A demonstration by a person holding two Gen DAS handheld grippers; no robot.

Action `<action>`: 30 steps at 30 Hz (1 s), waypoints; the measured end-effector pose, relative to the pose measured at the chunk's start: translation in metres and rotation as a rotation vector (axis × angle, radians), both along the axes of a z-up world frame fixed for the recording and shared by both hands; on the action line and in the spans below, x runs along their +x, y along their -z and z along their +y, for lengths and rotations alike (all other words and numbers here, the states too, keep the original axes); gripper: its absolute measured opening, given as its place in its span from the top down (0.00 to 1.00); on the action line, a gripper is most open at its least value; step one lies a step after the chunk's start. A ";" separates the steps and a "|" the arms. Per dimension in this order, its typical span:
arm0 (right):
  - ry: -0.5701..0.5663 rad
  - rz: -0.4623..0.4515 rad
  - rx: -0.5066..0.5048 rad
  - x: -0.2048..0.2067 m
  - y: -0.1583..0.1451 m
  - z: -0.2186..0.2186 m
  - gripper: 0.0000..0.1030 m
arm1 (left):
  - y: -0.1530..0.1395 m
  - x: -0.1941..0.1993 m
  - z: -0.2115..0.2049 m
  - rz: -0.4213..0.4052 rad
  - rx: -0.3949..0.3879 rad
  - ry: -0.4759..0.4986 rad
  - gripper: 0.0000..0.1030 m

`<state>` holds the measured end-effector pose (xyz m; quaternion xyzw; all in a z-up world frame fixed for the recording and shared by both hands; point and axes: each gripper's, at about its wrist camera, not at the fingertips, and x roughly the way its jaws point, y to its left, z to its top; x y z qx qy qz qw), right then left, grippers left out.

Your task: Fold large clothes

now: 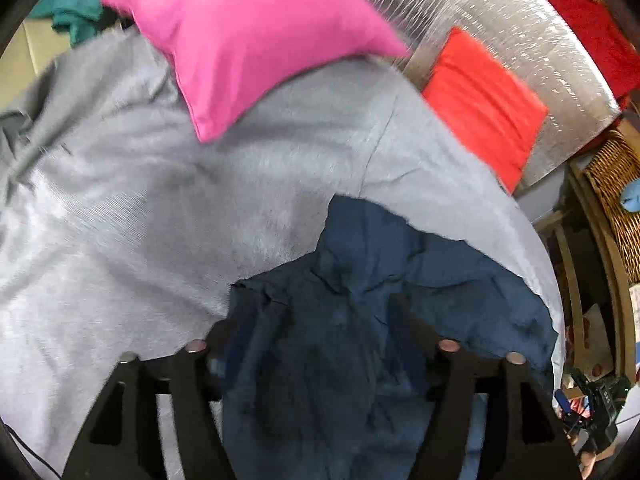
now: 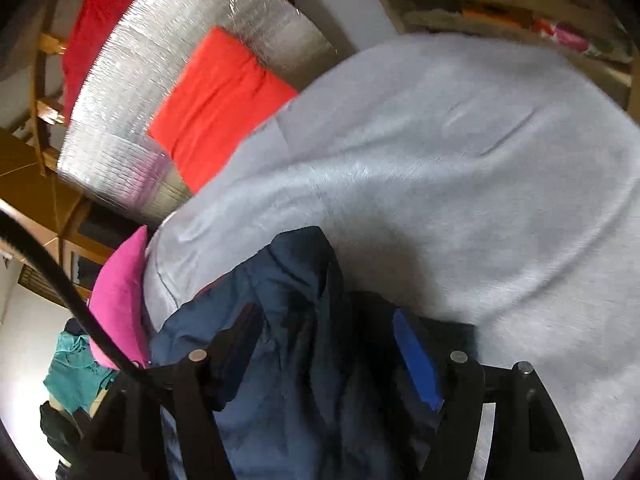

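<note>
mostly rumpled navy garment point(image 1: 360, 320), creased, bunched on grey sheet point(image 1: 120, 220)

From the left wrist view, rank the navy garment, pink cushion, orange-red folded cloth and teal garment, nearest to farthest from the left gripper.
1. Navy garment: bunched right between the fingers of the left gripper.
2. Pink cushion: ahead, on the grey sheet.
3. Orange-red folded cloth, ahead right on the silver mat, and teal garment, far upper left: too close to call.
</note>
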<state>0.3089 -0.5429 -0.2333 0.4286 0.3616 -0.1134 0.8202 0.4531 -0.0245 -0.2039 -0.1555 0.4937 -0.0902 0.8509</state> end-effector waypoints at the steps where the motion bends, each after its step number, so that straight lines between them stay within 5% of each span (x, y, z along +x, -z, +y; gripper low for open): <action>1: -0.003 -0.002 -0.006 -0.009 -0.004 -0.001 0.30 | -0.006 -0.008 -0.001 -0.018 0.021 0.006 0.29; 5: -0.006 0.001 0.021 -0.047 0.000 -0.007 0.30 | -0.013 -0.036 -0.005 -0.040 0.132 0.057 0.27; 11: -0.029 0.032 0.110 -0.081 0.023 0.004 0.30 | 0.014 -0.073 0.025 0.018 0.213 0.041 0.27; 16: -0.034 0.065 0.152 -0.103 0.036 0.022 0.30 | 0.030 -0.115 0.065 0.067 0.071 -0.003 0.27; 23: -0.040 0.116 0.091 -0.108 0.055 0.052 0.27 | 0.049 -0.143 0.055 0.111 -0.080 0.087 0.27; 28: -0.048 0.083 -0.056 -0.107 0.043 0.070 0.53 | 0.062 -0.137 0.048 0.146 -0.094 0.096 0.37; 30: -0.033 0.029 -0.089 -0.112 0.032 0.072 0.54 | 0.062 -0.139 0.048 0.142 -0.096 0.088 0.36</action>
